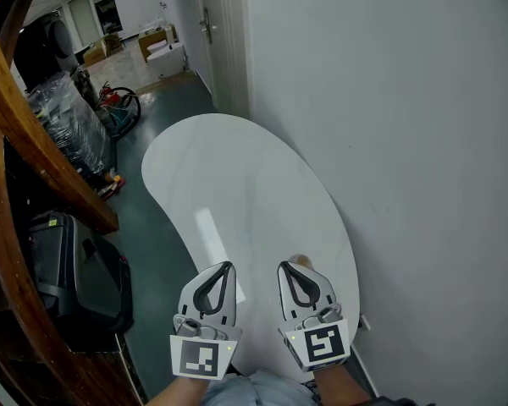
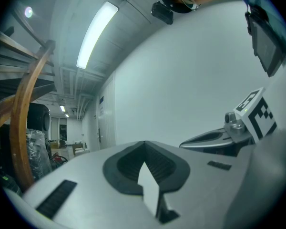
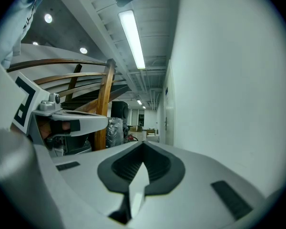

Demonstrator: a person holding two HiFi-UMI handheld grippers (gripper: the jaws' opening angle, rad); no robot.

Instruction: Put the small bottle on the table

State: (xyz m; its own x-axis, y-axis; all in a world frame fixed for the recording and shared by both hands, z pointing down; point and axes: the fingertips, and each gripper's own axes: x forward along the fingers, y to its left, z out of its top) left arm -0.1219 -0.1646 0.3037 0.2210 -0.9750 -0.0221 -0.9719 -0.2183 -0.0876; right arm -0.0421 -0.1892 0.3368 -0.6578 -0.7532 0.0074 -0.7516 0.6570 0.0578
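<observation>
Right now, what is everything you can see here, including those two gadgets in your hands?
table: one, white, curved top, against the wall
wall: one, white, right side
door: one, white, far end
floor: dark green, left of the table
wooden railing: one, brown, curving down the left
black case: one, on the floor under the railing
plastic-wrapped stack: one, greyish, left background
cardboard boxes: a few, brown, far back
small tan thing: one, at the right gripper's tip, mostly hidden, cannot tell what
left gripper: grey, fingers shut, empty, over the table's near end
right gripper: grey, fingers shut, empty, beside it
</observation>
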